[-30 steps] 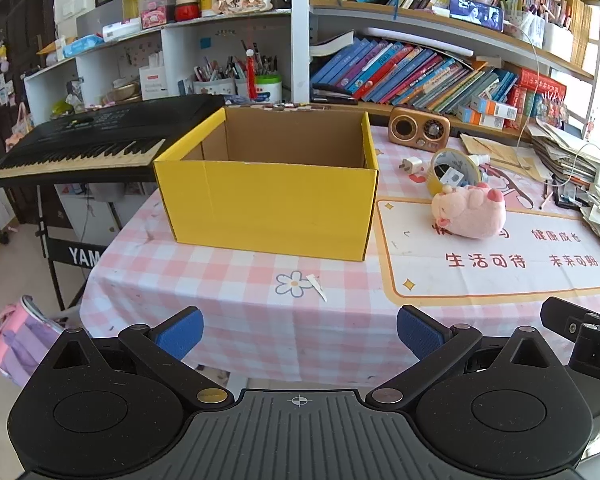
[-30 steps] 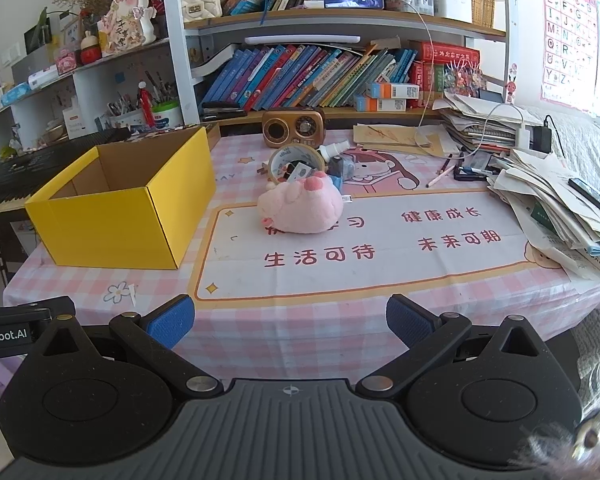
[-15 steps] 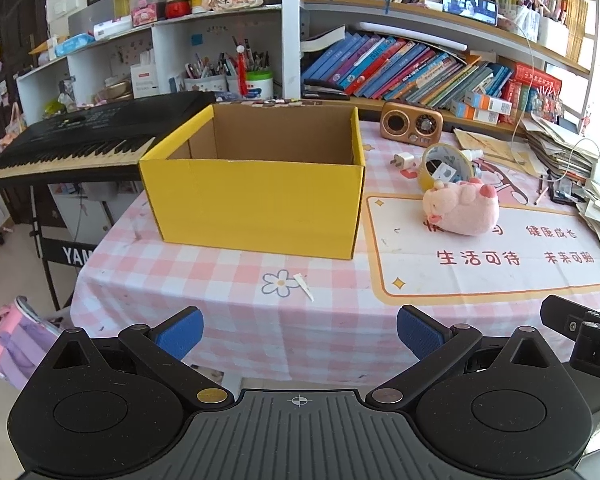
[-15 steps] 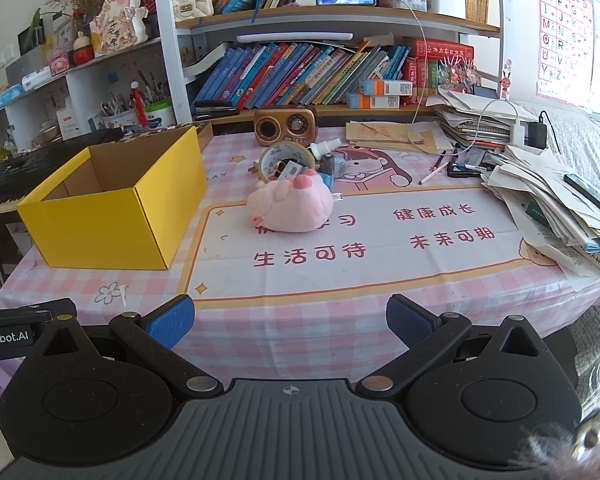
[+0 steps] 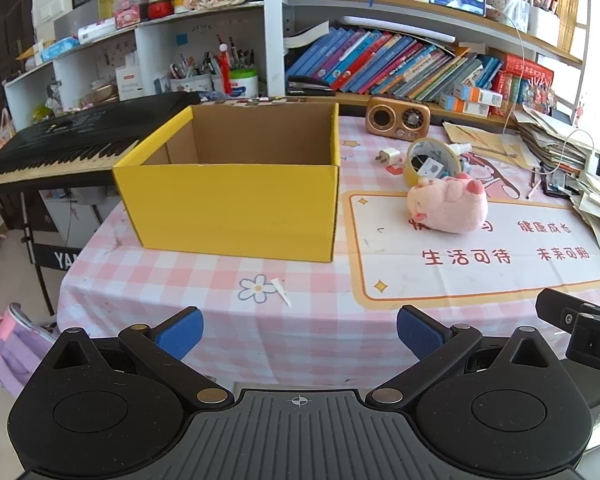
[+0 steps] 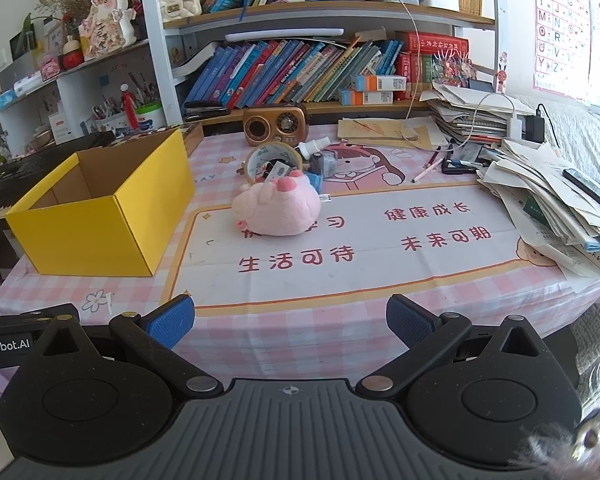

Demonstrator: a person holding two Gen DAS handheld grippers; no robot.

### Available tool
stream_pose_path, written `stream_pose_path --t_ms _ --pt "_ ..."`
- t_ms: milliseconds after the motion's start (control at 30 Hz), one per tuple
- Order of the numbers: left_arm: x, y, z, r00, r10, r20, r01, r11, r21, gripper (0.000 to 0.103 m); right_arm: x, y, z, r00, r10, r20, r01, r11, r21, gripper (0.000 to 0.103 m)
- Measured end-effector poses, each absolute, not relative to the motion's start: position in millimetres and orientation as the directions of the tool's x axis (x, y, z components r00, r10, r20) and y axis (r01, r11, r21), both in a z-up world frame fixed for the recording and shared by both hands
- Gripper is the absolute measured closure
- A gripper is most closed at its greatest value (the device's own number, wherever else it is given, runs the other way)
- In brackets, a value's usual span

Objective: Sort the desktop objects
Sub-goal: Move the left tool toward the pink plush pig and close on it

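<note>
An open yellow cardboard box point(image 5: 236, 204) stands on the pink checked tablecloth at the left; it looks empty and also shows in the right wrist view point(image 6: 100, 220). A pink plush pig point(image 5: 448, 208) lies on the white mat to its right, also in the right wrist view point(image 6: 278, 210). Behind the pig are a tape roll point(image 6: 272, 162), a small spray bottle point(image 6: 314, 146) and a white charger plug point(image 5: 388, 157). My left gripper point(image 5: 298, 334) is open and empty before the table's front edge. My right gripper point(image 6: 290, 318) is open and empty, also short of the edge.
A brown retro radio point(image 6: 276, 124) stands at the back. Stacked papers point(image 6: 548, 196) crowd the right side. A black keyboard point(image 5: 60, 148) stands left of the table. A bookshelf point(image 6: 300, 68) rises behind. A white scrap point(image 5: 281, 291) lies near the front edge.
Both grippers have drawn back from the table, so the box and pig look smaller and farther. Both stay open and empty. Nothing on the table has moved.
</note>
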State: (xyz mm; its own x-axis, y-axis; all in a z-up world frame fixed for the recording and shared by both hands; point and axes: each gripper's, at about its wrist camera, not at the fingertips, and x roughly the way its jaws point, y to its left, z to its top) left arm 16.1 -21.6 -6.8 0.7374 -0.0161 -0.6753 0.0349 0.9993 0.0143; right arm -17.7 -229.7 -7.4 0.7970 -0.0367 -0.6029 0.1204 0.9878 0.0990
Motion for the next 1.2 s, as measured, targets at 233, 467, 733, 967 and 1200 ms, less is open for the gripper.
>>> stream_pose_path --t_ms 233,467,733,967,1200 --pt "25 -35 -10 0.727 -0.038 -0.686 0.06 0.998 0.008 0.0 -11 -241 -12 0.787 -0.047 -0.615 0.136 0.986 0.099 0.0" --pt "37 -50 -14 0.713 -0.062 -0.698 0.085 0.996 -0.001 0.0 -5 -250 -14 0.781 -0.051 -0.622 0.142 0.985 0.098 0.0" --pt "50 -67 -17 0.706 -0.086 -0.703 0.1 0.995 -0.021 0.0 12 -270 -15 0.771 -0.051 -0.635 0.144 0.985 0.096 0.0" --pt "64 -86 -19 0.699 -0.093 -0.709 0.099 0.995 -0.033 0.0 27 -289 -17 0.761 -0.042 -0.647 0.131 0.987 0.091 0.0" --pt "78 -112 -23 0.693 -0.098 -0.714 0.102 0.994 -0.038 0.0 45 -313 -19 0.754 -0.034 -0.656 0.12 0.989 0.087 0.0"
